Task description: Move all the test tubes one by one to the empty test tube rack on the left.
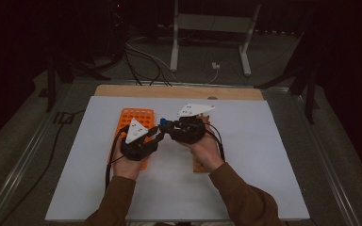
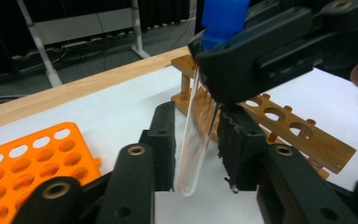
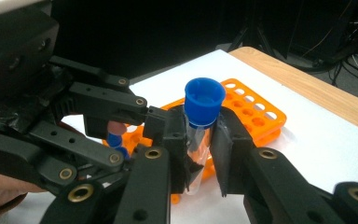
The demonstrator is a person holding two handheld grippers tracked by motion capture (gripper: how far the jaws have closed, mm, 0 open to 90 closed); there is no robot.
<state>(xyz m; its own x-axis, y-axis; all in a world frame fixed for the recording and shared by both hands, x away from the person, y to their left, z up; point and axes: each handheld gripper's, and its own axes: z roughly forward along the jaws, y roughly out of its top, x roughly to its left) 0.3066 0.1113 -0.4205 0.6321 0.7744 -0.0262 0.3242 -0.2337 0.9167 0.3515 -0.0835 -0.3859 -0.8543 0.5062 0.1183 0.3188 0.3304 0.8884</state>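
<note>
Covering wooden table (image 1: 122, 90) (dark room): white sheet (image 1: 264, 155)

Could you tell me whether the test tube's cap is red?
No, the test tube held in the right gripper wears a blue cap.

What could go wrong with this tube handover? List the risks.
1. Both grippers are at the one tube: the right gripper clamps it under the blue cap, the left gripper brackets its lower end. Pulling apart could crack it.
2. It hangs tilted; released early, it may slip.
3. The wooden rack and orange rack lie close below; a swing could knock them.
</note>
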